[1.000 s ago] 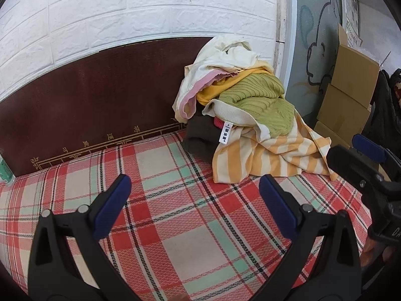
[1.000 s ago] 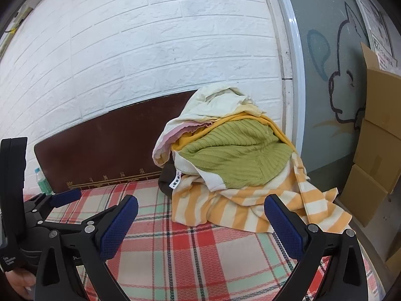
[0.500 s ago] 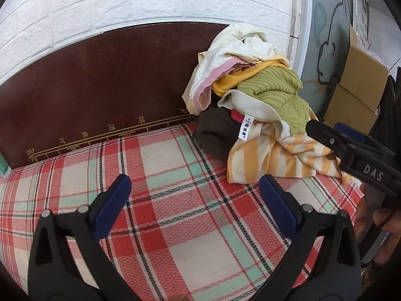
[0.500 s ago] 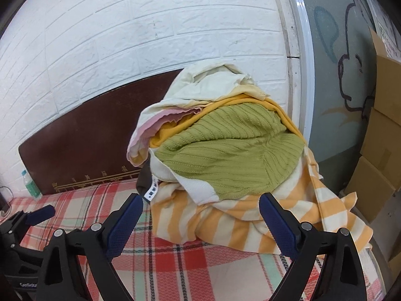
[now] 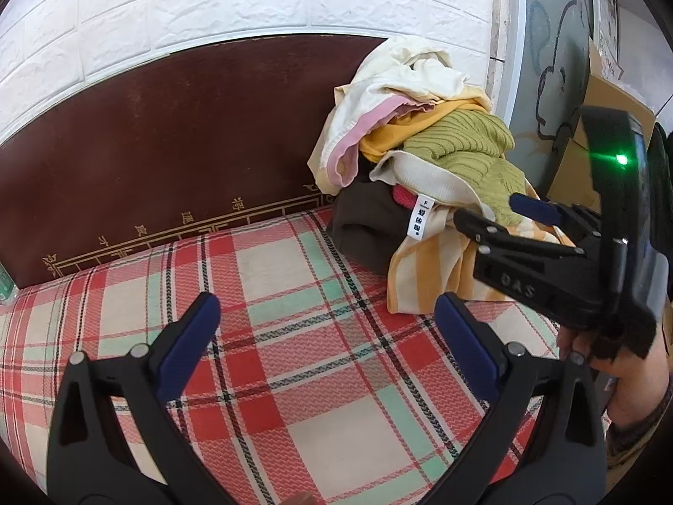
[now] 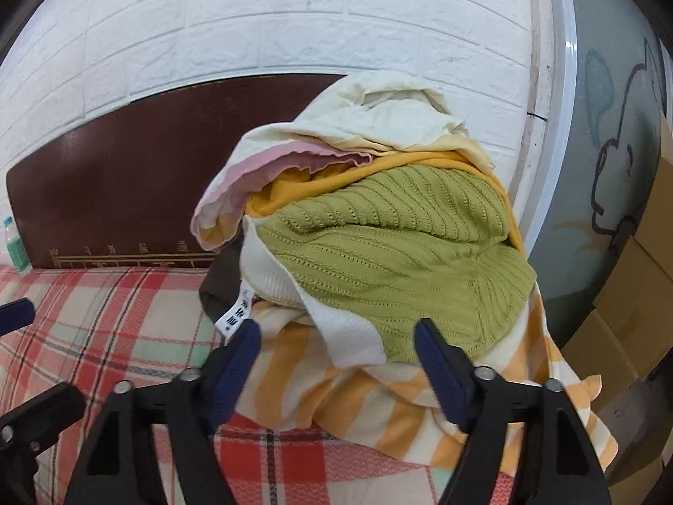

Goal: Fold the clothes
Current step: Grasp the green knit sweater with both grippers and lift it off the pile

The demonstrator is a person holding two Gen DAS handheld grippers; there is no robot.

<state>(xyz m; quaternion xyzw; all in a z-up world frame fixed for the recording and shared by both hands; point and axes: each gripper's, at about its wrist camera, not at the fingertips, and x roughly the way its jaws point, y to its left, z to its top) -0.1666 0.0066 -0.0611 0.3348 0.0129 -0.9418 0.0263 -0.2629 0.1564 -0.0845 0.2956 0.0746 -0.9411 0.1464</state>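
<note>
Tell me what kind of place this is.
Probably a bedroom at home: a bed with a plaid cover, a dark wooden headboard against a white brick wall, and a pile of unfolded clothes. Cardboard boxes stand beside it.

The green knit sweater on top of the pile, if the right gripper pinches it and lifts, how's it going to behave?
The green knit sweater looks soft and ribbed, so it will likely sag limply from the open right gripper rather than hold shape. Its loose knit probably stretches under its own weight. It lies over the orange-striped garment and under a yellow one, so lifting may drag those along.
</note>
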